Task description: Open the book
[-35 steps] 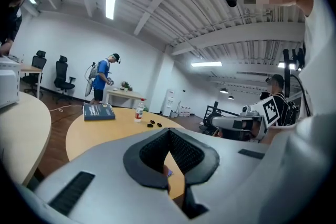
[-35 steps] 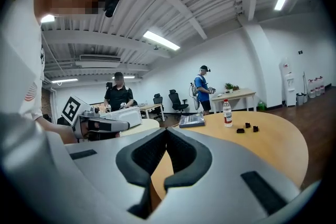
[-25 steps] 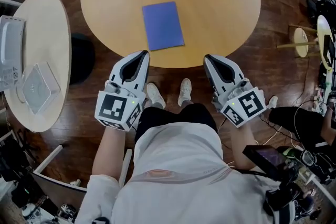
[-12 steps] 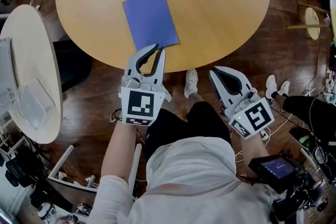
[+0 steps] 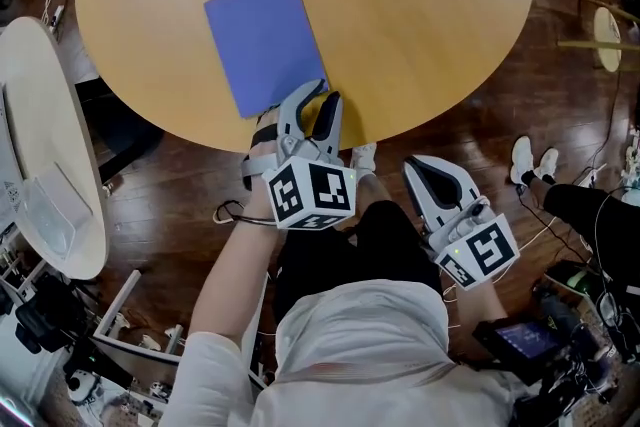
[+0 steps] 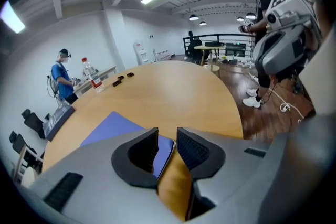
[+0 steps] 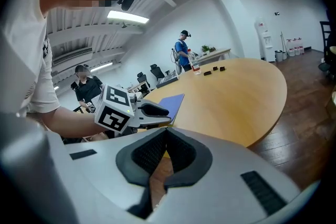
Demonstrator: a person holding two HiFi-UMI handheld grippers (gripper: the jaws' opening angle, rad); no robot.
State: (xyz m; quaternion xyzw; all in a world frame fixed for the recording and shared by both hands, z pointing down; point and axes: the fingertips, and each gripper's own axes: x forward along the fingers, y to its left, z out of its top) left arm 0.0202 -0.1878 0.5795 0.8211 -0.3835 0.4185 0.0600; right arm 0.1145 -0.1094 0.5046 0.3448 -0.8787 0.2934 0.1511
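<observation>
The book point(image 5: 262, 40) lies shut and flat on the round surface point(image 5: 420, 25), in its 8 o'clock part. Its long side runs from about 11 to 5 o'clock, and its near corner sits just inside the surface's rim. This puts the corner within easy reach of the person standing at 6 o'clock.

The left gripper point(image 5: 314, 105) has its tips at that 5 o'clock corner. It is rolled a little to one side, judging by the tilted marker cube. In the left gripper view its jaws are spread only narrowly. The blue corner and a strip of bare wood show in the gap, with the book's edge nearer the left-hand jaw. Neither pad looks pressed on the cover. I judge that the narrow spread and the roll are meant to catch only the cover's free corner, not the whole thickness. The lifting step seems about to start rather than under way.

The right gripper point(image 5: 432, 173) is off the surface, at about 4 o'clock from the left one, near the person's body above the wooden floor. Its jaws are pressed together with nothing between them. It is probably parked there to keep out of the left one's way until a second hold is wanted, perhaps to steady the book.

One risk is that the light book slides instead of opening if the pinch takes too many pages.
</observation>
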